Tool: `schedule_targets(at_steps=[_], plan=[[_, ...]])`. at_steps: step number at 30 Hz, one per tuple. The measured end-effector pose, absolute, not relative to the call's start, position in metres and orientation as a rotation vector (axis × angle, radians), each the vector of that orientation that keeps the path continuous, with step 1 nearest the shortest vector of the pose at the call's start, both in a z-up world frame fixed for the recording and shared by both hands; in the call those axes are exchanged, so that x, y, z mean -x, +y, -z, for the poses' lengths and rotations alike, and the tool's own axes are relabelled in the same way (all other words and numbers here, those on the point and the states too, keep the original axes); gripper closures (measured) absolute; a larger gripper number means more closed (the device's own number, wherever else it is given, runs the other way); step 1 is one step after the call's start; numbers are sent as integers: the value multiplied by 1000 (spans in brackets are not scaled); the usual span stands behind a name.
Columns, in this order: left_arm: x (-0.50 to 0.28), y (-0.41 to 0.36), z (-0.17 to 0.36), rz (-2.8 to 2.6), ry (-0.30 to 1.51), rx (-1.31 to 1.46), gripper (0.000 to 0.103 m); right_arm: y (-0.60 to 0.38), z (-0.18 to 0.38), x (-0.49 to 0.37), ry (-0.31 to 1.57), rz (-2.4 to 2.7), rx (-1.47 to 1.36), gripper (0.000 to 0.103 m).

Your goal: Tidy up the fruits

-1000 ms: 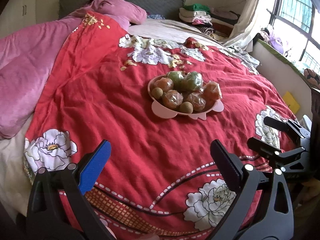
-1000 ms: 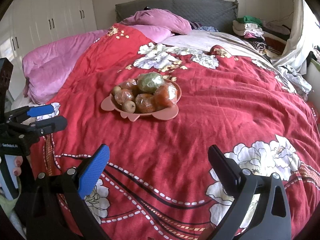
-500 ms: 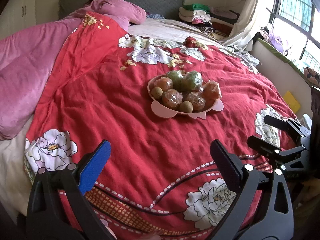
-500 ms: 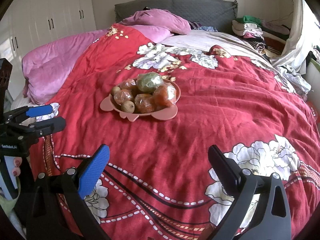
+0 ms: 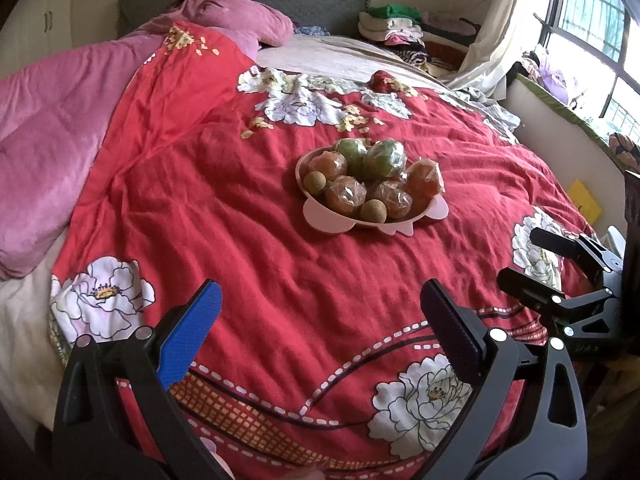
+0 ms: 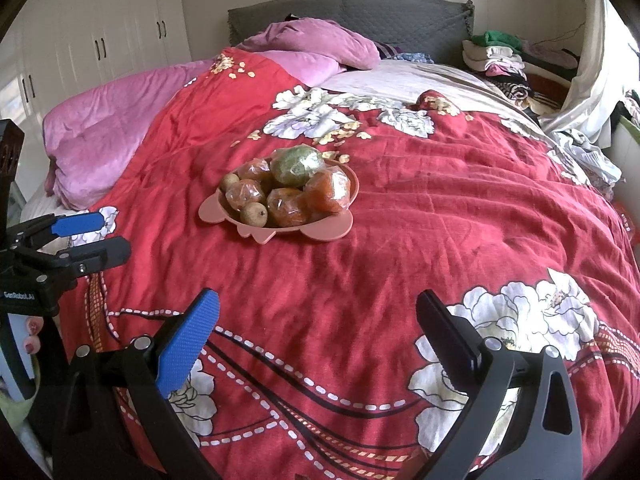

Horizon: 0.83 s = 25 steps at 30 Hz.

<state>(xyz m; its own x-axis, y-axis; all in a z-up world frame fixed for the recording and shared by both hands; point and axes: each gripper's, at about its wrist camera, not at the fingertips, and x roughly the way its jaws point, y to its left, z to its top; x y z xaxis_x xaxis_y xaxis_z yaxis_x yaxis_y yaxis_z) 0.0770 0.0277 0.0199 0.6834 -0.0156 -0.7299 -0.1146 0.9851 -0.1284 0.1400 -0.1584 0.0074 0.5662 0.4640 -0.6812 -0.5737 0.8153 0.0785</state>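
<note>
A pink plate (image 5: pixel 320 216) (image 6: pixel 320 234) sits mid-bed on the red floral quilt (image 5: pixel 224 216), piled with plastic-wrapped orange fruits (image 5: pixel 346 196) (image 6: pixel 328 190), green wrapped fruits (image 5: pixel 384 160) (image 6: pixel 296 166) and small brown round fruits (image 5: pixel 374 211) (image 6: pixel 254 213). My left gripper (image 5: pixel 320 304) is open and empty, well short of the plate; it also shows at the left edge of the right wrist view (image 6: pixel 100 236). My right gripper (image 6: pixel 318 312) is open and empty, also short of the plate; it shows at the right edge of the left wrist view (image 5: pixel 516 256).
A pink duvet (image 5: pixel 44 120) lies along the left side of the bed. A grey headboard (image 6: pixel 348 12) and folded clothes (image 6: pixel 496 52) are at the far end. White wardrobes (image 6: pixel 100 40) stand left; a window (image 5: pixel 592 20) is right.
</note>
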Motion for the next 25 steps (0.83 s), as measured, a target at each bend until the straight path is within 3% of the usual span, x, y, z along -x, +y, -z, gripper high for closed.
schedule_targets(at_steps=[17, 25], plan=[[-87, 41, -14, -60, 828, 208, 10, -173, -2, -153, 760, -560, 127, 5], [-143, 109, 15, -236, 872, 197, 10, -227, 12, -226, 798, -304, 116, 5]])
